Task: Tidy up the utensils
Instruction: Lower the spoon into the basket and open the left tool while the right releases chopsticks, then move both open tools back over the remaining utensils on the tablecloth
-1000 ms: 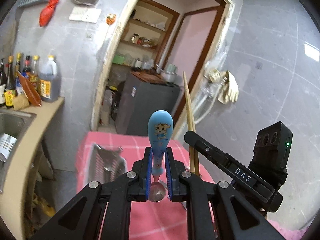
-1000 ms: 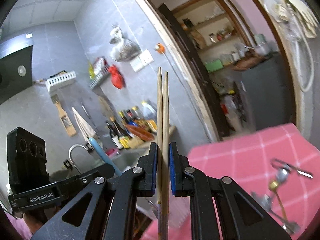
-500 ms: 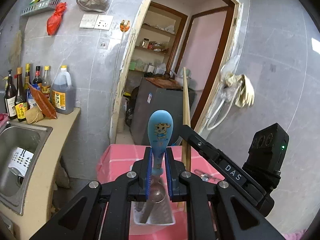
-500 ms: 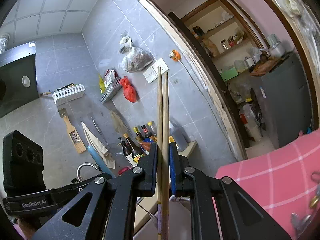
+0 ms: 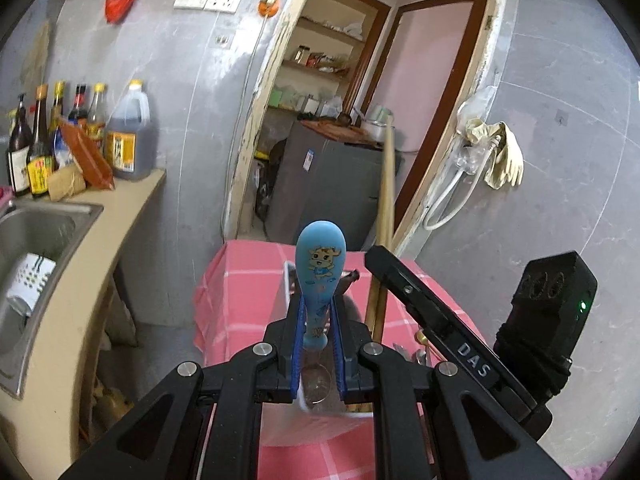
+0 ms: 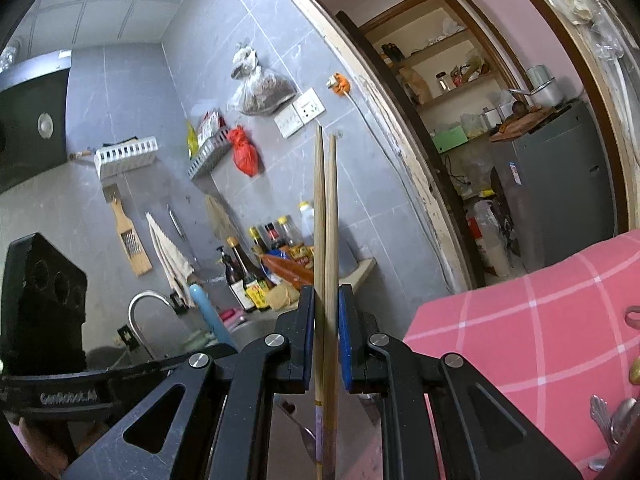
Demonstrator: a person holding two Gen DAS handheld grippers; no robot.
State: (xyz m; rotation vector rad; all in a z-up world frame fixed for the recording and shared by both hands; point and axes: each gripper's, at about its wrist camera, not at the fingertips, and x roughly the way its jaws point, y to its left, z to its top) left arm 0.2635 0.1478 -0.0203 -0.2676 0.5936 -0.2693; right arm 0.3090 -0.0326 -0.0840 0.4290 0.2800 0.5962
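My left gripper is shut on a blue spoon with a cartoon handle. The handle points up and the metal bowl hangs below the pads. Beneath it a white utensil basket stands on the pink checked table. To its right, my right gripper holds wooden chopsticks upright. In the right wrist view the right gripper is shut on the pair of chopsticks. The left gripper and the blue spoon handle show at the left.
A counter with a steel sink and several sauce bottles runs along the left. A doorway with a grey fridge lies behind the table. Loose metal utensils lie on the pink cloth at the right.
Both grippers have come down toward the pink table, each keeping its hold. The white basket has shifted from the lower left to directly under the spoon.
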